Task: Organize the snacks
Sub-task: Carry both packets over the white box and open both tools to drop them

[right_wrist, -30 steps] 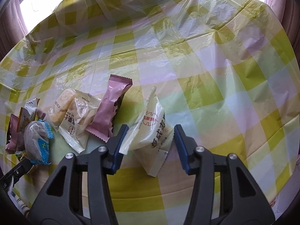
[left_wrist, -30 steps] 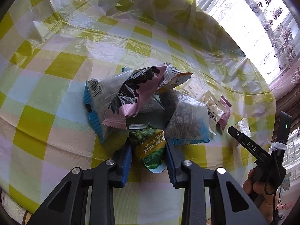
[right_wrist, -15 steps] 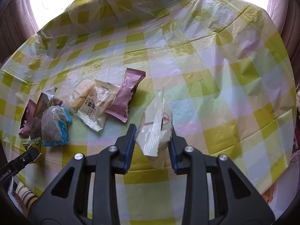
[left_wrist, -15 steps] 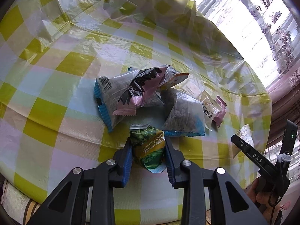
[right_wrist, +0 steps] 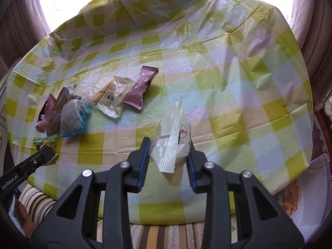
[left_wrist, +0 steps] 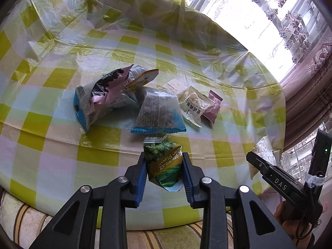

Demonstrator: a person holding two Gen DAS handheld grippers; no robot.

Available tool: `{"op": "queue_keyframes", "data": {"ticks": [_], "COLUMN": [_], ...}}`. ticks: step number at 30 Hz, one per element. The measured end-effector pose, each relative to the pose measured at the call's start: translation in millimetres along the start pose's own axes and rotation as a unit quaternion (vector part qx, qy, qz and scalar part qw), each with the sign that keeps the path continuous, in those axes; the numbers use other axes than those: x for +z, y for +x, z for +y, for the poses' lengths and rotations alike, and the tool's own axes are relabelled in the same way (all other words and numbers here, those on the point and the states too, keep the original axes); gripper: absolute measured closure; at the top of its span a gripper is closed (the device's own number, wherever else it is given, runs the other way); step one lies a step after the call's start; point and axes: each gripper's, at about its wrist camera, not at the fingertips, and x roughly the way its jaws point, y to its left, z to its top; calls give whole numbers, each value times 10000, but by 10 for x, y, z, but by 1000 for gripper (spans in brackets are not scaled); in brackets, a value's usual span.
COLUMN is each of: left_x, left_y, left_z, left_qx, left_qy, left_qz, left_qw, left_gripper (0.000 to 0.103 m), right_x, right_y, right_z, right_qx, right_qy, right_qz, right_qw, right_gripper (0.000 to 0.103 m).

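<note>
My left gripper [left_wrist: 164, 173] is shut on a green snack packet [left_wrist: 164, 166] and holds it above the table's near edge. My right gripper [right_wrist: 168, 164] is shut on a white snack packet [right_wrist: 172, 145], lifted off the table; it also shows in the left wrist view [left_wrist: 262, 155]. On the checked tablecloth [right_wrist: 238, 95] lie a blue-edged clear packet [left_wrist: 158, 114], a pink and black packet [left_wrist: 103, 91], a white packet [right_wrist: 110, 101] and a pink bar [right_wrist: 141, 89]. The green packet shows in the right wrist view [right_wrist: 44, 142] in the left gripper [right_wrist: 46, 154].
A striped cushion [right_wrist: 157, 234] lies below the table's near edge. Curtains [left_wrist: 307, 95] and a bright window stand behind the table. A white bag [right_wrist: 305, 197] sits low at the right, off the table.
Both grippers have risen and pulled back from the table with their packets. The right gripper closed on the white packet and lifted it. The snack pile stays in place.
</note>
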Motion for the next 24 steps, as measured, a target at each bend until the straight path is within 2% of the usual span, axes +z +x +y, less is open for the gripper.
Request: {"op": "queue_keyframes", "data": {"ticks": [6, 13, 17, 24], "left_x": [-109, -250, -360, -581], "left_y": [50, 158, 230, 348], "left_z": [-446, -1007, -1344, -1903], "left_qx": [-236, -553, -788, -1222], "left_qy": [456, 1007, 1360, 1927], "left_qz": [139, 363, 533, 869], "left_qw": [9986, 9927, 9861, 9697], "left_gripper": [70, 70, 70, 70], "right_x": [-144, -321, -435, -629], "right_y": [-198, -412, -503, -645], "right_z": [-267, -730, -1082, -1706], "right_qx": [-34, -234, -437, -813], "right_qy": [141, 407, 671, 1194], "right_qz": [-26, -61, -22, 53], "right_qw": [9999, 9989, 9968, 9895], "right_gripper": [67, 67, 67, 67]}}
